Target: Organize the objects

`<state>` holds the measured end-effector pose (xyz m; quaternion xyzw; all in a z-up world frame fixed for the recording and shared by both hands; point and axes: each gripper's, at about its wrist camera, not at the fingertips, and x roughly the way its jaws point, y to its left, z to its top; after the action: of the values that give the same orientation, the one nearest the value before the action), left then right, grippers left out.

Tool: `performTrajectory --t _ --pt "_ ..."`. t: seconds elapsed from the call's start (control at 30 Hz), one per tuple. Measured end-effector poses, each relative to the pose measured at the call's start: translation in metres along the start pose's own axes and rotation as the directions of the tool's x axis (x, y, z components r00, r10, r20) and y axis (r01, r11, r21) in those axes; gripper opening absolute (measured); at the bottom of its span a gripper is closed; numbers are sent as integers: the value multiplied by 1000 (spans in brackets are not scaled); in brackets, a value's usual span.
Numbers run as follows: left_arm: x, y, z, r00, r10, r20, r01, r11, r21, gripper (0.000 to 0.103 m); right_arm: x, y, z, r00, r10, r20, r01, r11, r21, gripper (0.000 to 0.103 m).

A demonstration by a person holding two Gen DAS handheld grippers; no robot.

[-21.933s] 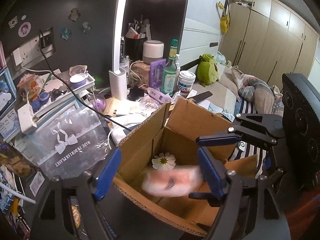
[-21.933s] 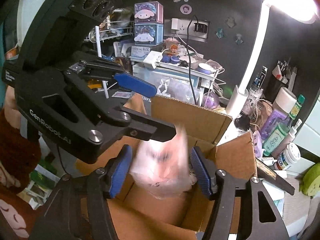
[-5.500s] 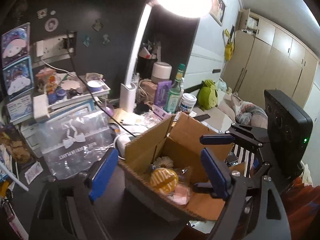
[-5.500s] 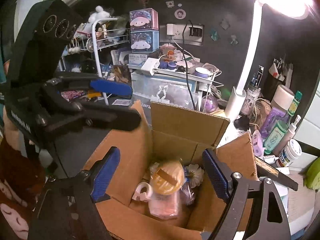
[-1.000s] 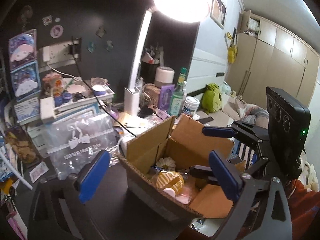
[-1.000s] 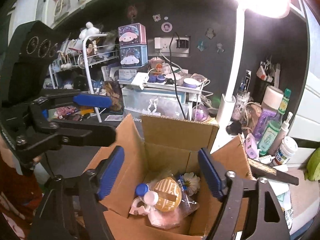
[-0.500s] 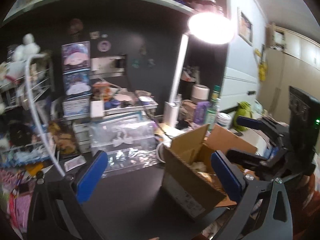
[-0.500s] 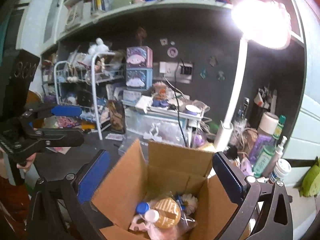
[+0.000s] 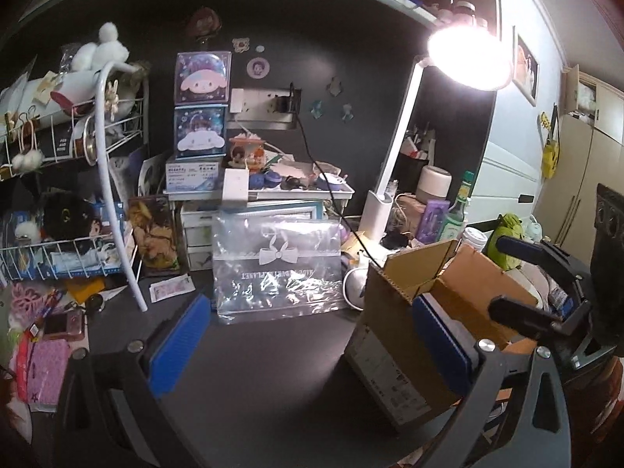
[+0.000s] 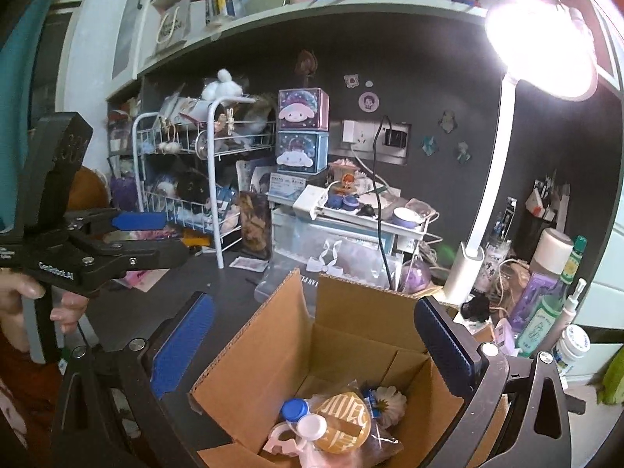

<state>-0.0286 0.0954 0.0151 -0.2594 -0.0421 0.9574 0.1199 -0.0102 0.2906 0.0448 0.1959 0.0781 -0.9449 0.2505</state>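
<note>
An open cardboard box (image 10: 343, 347) stands on the dark desk; it also shows in the left wrist view (image 9: 405, 312). Inside it lie an orange round packet (image 10: 343, 425), a white flower (image 10: 388, 397), small blue and white caps (image 10: 302, 415) and a pink bag. My right gripper (image 10: 312, 347) is open and empty, above the box's near side. My left gripper (image 9: 308, 347) is open and empty over the bare desk left of the box; it also shows in the right wrist view (image 10: 144, 234), held at the far left.
A clear plastic pouch with a bow (image 9: 277, 269) leans behind the box. A white desk lamp (image 10: 479, 210), bottles (image 10: 553, 312), a white wire rack (image 10: 187, 179), stacked drawers and boxes (image 9: 202, 124) crowd the back. A pink camera (image 9: 62, 323) lies at the left.
Both grippers have pulled up and back from the box. The left one has swung left, so the box now sits at its right.
</note>
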Motion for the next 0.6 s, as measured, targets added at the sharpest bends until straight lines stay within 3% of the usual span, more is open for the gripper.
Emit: performTrajectory --t 0.6 --pt "4 5 0 1000 21 -6 -21 1000 5 102 0 -4 1 1000 2 4 -2 1000 17 103"
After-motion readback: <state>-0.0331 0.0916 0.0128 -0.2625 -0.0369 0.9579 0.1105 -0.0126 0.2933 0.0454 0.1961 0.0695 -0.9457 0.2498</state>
